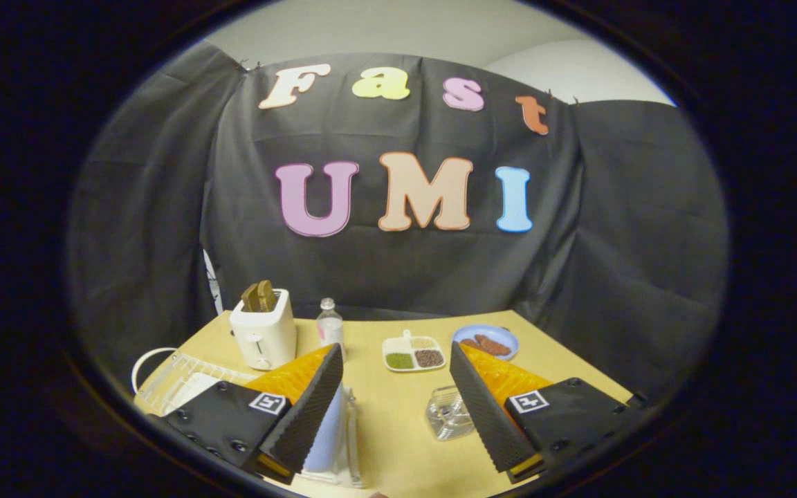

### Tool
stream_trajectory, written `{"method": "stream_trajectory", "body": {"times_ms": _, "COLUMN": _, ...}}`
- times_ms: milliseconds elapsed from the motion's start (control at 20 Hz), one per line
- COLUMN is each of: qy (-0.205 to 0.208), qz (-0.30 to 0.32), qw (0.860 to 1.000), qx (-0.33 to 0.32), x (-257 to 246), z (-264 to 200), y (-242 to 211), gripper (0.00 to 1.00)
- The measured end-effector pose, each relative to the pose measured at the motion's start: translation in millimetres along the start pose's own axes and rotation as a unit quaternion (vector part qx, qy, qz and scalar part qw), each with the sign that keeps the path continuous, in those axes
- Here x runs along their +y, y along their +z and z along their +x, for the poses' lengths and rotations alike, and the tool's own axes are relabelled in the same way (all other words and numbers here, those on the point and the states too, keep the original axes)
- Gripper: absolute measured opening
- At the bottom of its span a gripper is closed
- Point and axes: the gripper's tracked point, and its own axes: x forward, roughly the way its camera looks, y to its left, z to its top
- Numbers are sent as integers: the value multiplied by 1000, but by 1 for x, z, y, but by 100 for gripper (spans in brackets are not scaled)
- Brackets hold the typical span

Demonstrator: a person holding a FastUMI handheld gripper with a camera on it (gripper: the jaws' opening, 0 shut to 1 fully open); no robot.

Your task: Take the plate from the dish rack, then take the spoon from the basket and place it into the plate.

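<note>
Reaching: by my judgement the step in hand is taking the plate [328,429] out of the rack [353,443]; nothing is held yet.
Basket [177,377]: lower left of the frame, a wire holder outside the left finger; I cannot make out the spoon in it.
Toaster [263,335]: left of centre, beyond the left finger, bread standing in its slot.
Plate: bottom of the frame, upright on edge in the rack, just inside the left finger and partly hidden by it.
Bottle [330,325]: just past the left fingertip, right of the toaster.
Gripper [395,351]: jaws spread wide, gripping nothing, bare table [398,456] between them.
Tray [413,353]: centre, beyond the fingers, with filled compartments.
Glass [448,413]: lower right of centre, just inside the right finger.
Blue dish [486,342]: right of the tray, carrying sausages; not the one to take.
Doing it well: shift left and down so the plate's top rim sits between the fingers, close on the rim squarely, then lift straight up out of the slots.
Risk: the plate is thin and on edge, so a skewed pinch may tilt it or drag the rack; mind the glass.
</note>
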Motion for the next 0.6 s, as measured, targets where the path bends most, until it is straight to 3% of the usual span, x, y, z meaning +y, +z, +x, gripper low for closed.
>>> {"method": "stream_trajectory", "body": {"times_ms": 150, "qy": -6, "qz": -7, "qw": 998, "qx": 62, "x": 22, "z": 8, "y": -29, "gripper": 100}}
{"method": "stream_trajectory", "body": {"times_ms": 300, "qy": -44, "qz": -20, "qw": 993, "qx": 107, "x": 17, "z": 11, "y": -58, "gripper": 100}}
{"method": "stream_trajectory", "body": {"times_ms": 600, "qy": -45, "qz": -15, "qw": 984, "qx": 173, "x": 28, "z": 23, "y": -107, "gripper": 100}}
